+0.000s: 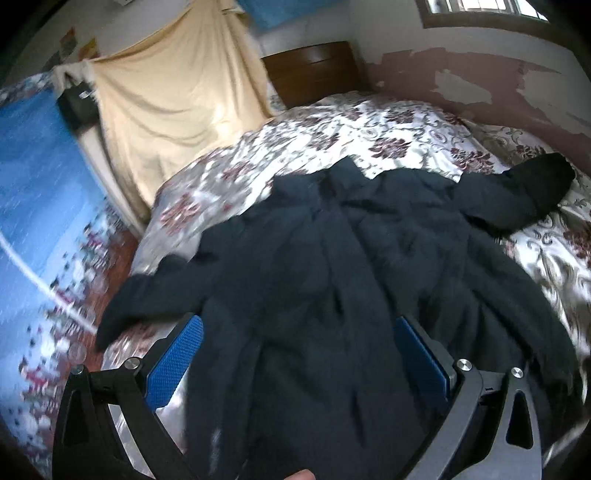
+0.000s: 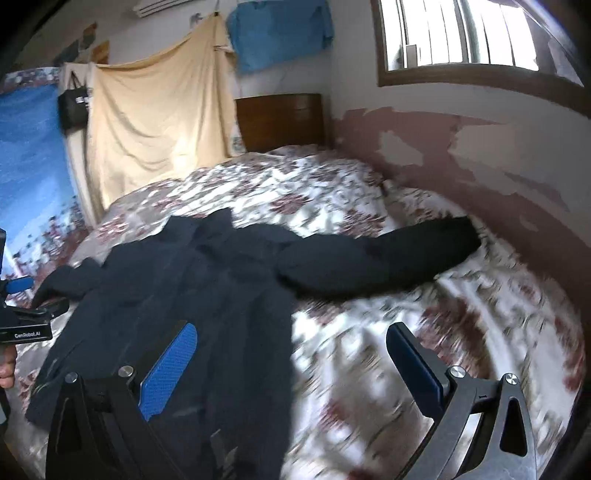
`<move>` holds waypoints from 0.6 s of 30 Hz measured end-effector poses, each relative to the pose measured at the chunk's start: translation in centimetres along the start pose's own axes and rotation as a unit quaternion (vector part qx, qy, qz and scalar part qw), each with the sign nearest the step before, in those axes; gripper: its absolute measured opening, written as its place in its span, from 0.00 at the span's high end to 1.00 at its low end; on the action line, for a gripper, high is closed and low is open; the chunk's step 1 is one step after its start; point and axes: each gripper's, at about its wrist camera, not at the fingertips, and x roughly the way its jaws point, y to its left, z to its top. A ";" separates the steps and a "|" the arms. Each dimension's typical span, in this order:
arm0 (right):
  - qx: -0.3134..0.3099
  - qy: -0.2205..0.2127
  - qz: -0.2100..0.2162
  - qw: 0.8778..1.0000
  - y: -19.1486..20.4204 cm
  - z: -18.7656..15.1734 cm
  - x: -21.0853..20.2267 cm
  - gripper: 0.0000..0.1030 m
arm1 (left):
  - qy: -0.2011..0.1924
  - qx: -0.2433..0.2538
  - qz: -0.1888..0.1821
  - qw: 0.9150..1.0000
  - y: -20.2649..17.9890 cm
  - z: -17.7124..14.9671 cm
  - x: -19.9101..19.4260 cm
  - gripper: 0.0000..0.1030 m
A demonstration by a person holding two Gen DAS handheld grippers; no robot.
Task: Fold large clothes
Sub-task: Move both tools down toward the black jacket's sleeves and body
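A large dark navy coat (image 1: 351, 266) lies spread on a bed with a floral cover (image 1: 369, 122), collar toward the headboard. One sleeve (image 1: 532, 188) stretches right toward the wall, the other (image 1: 147, 295) hangs near the bed's left edge. My left gripper (image 1: 299, 332) is open above the coat's lower body, with blue pads (image 1: 177, 358). In the right wrist view the coat (image 2: 192, 288) lies left of centre, its right sleeve (image 2: 388, 258) extended. My right gripper (image 2: 291, 343) is open above the coat's right hem and the bare cover (image 2: 406, 302). The left gripper's body (image 2: 26, 317) shows at the far left edge.
A wooden headboard (image 2: 280, 122) stands at the far end. A wall with peeling paint (image 2: 480, 158) runs along the bed's right side under a window (image 2: 461, 33). A cream cloth (image 2: 155, 122) and a black bag (image 2: 72, 107) hang at the back left. The floor (image 1: 110, 266) lies left of the bed.
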 end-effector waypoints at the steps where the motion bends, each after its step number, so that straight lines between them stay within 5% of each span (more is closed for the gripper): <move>1: 0.001 0.001 -0.008 1.000 -0.9 0.6 0.9 0.00 | -0.003 0.001 -0.004 1.000 -0.6 0.6 0.7 0.01; 8: 0.042 0.019 -0.031 0.998 -8.4 3.4 6.9 0.00 | -0.027 -0.003 -0.055 0.998 -6.4 4.7 8.5 0.01; 12: 0.089 0.023 -0.080 0.993 -14.8 5.4 10.5 0.00 | -0.026 -0.007 -0.059 0.998 -9.6 6.2 14.1 0.01; 18: 0.201 0.048 -0.161 0.965 -24.2 6.3 15.6 0.00 | -0.013 -0.058 -0.063 0.996 -10.3 9.5 21.5 0.01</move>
